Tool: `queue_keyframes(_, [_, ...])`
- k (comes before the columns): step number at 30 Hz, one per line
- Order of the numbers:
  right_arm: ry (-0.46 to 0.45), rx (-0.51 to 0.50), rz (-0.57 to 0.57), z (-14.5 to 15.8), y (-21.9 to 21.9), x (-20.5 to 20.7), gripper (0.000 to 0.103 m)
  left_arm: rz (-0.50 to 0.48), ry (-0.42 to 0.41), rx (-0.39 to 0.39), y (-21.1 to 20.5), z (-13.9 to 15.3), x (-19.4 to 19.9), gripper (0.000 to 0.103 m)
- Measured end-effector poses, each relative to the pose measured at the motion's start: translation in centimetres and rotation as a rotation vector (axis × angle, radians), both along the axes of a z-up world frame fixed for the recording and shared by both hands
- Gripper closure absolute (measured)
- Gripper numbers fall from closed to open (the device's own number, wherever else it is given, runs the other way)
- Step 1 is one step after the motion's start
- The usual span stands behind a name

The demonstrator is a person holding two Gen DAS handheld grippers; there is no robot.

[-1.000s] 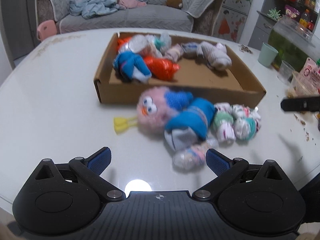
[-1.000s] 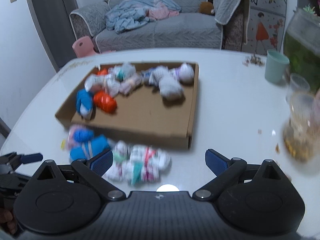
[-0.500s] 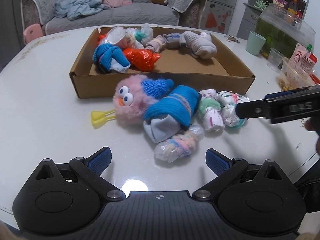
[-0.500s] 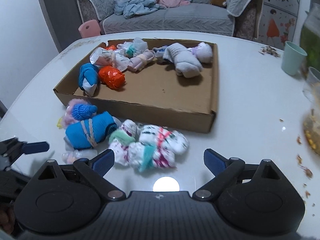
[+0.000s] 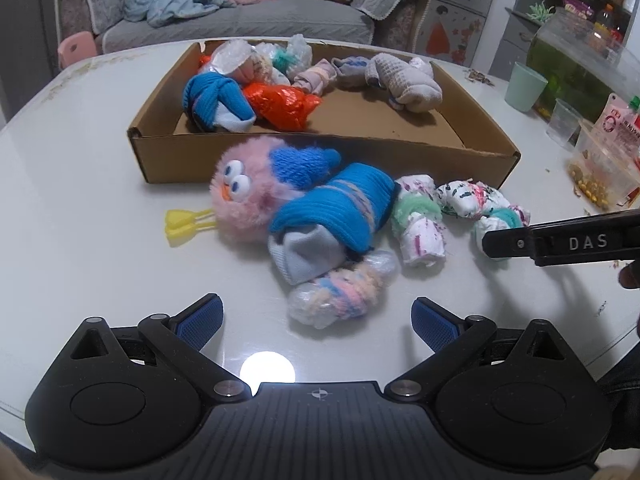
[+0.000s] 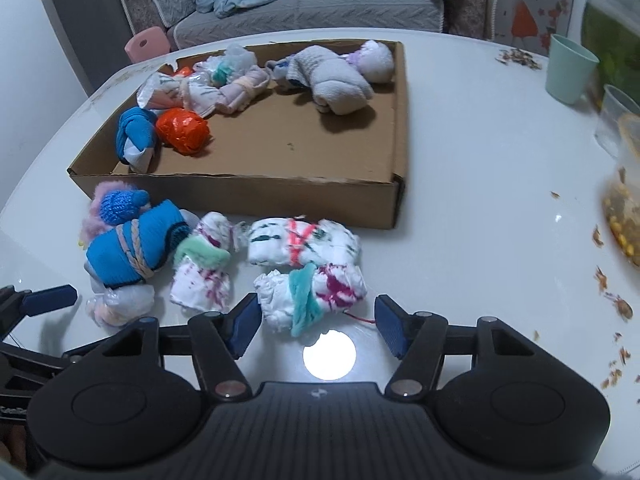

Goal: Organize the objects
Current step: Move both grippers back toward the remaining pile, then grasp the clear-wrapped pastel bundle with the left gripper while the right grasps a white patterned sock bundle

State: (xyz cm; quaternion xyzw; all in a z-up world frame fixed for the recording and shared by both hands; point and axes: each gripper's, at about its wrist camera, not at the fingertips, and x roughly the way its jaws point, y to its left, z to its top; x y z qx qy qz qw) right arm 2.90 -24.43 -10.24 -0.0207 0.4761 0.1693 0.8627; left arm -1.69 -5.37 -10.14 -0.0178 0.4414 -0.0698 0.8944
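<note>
A: Item one, the shallow brown cardboard tray [image 6: 240, 194]?

B: On the white table [image 6: 460, 168]. It holds rolled sock bundles along its far and left sides, so the near floor is free for more.

A: Item two, loose stock?

B: A row just in front of the tray's near wall: pink fluffy bird toy [image 5: 250, 196], blue knitted bundle [image 5: 336, 210], pastel bundle in clear wrap [image 5: 340, 286], and white printed bundles.

A: Right gripper [image 6: 316, 322]?

B: Jaws have just been closing around the white bundle with the teal band [image 6: 310, 294] (pads either side, not yet pressing), probably its next pick.

A: Left gripper [image 5: 316, 320]?

B: Spread wide, holding nothing, aimed at the pastel bundle.
</note>
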Motion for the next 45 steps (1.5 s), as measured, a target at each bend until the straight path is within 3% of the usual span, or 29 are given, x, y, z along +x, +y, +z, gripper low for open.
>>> queue_keyframes(10, [0.01, 0.008, -0.007, 0.0, -0.4, 0.5, 0.046, 0.163, -0.017, -0.033, -1.2, 0.0, 0.5, 0.007])
queue_keyframes(12, [0.011, 0.01, -0.007, 0.0, -0.4, 0.5, 0.046, 0.174, -0.032, -0.038, -1.3, 0.1, 0.5, 0.013])
queue_keyframes(16, [0.014, 0.012, -0.005, 0.0, -0.3, 0.6, 0.046, 0.171, -0.054, -0.053, -1.3, 0.3, 0.5, 0.037])
queue_keyframes(19, [0.014, 0.011, -0.004, 0.1, -0.3, 0.5, 0.046, 0.181, -0.05, -0.082, -0.7, 0.4, 0.3, 0.041])
queue_keyframes(31, [0.032, -0.001, 0.005, -0.1, -0.4, 0.2, 0.051, 0.175, -0.043, -0.057, 0.4, 0.5, -1.0, 0.038])
queue_keyframes(33, [0.031, 0.004, 0.002, -0.2, -0.6, 0.2, 0.05, 0.175, -0.039, -0.054, 0.5, 0.5, -1.1, 0.029])
queue_keyframes(34, [0.031, 0.012, 0.002, -0.2, -0.7, 0.2, 0.05, 0.182, -0.031, -0.055, 0.6, 0.5, -1.1, 0.015])
queue_keyframes(35, [0.033, 0.018, 0.002, -0.2, -0.8, 0.3, 0.049, 0.193, -0.026, -0.056, 0.8, 0.4, -1.2, 0.009])
queue_keyframes(38, [0.018, 0.006, 0.016, -0.3, -0.7, 0.3, 0.044, 0.193, -0.034, -0.033, 0.9, 0.2, -1.7, 0.009])
queue_keyframes(45, [0.0, 0.016, 0.011, -0.4, -0.7, 1.0, 0.043, 0.191, -0.05, -0.01, 0.4, 0.0, -1.9, 0.012])
